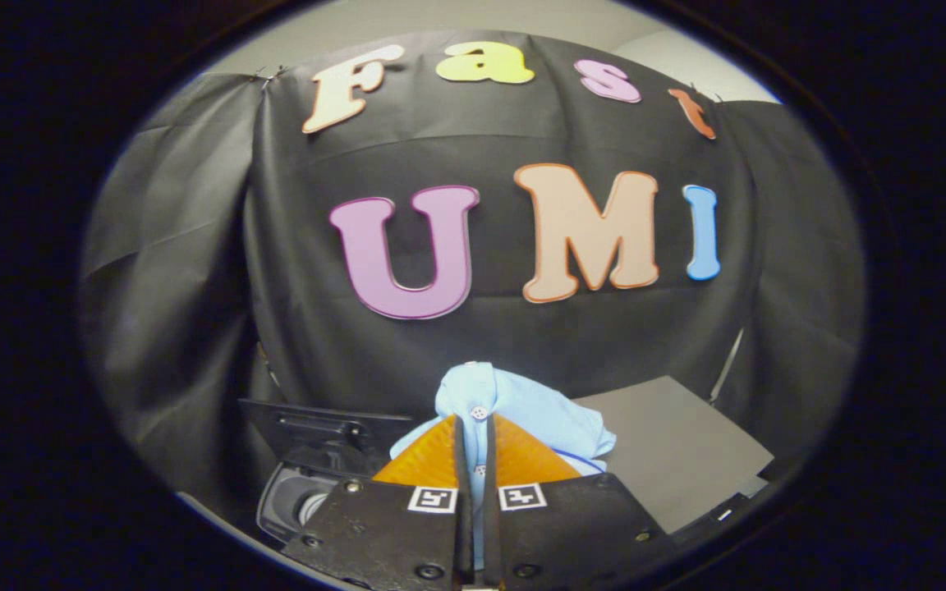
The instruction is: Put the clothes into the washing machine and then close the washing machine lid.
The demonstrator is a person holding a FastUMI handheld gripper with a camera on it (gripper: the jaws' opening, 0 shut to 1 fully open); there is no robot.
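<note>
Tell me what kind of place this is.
Likely a staged recording booth: black cloth wall, small washing machine with its lid up. The tongs are shut on a light blue garment.

One cam only, fisheye, riding on the gripper [475, 427] & looking fwd along its fingers, which sit at the near bottom of the view. Held well above the work level, facing the booth's far cloth wall [473, 328] about level, slightly down. V. close to the light-blue garment [522, 402] just ahead of the fingers; washing machine [300, 501] low & near, to the left; grey tabletop [678, 451] near right.
</note>
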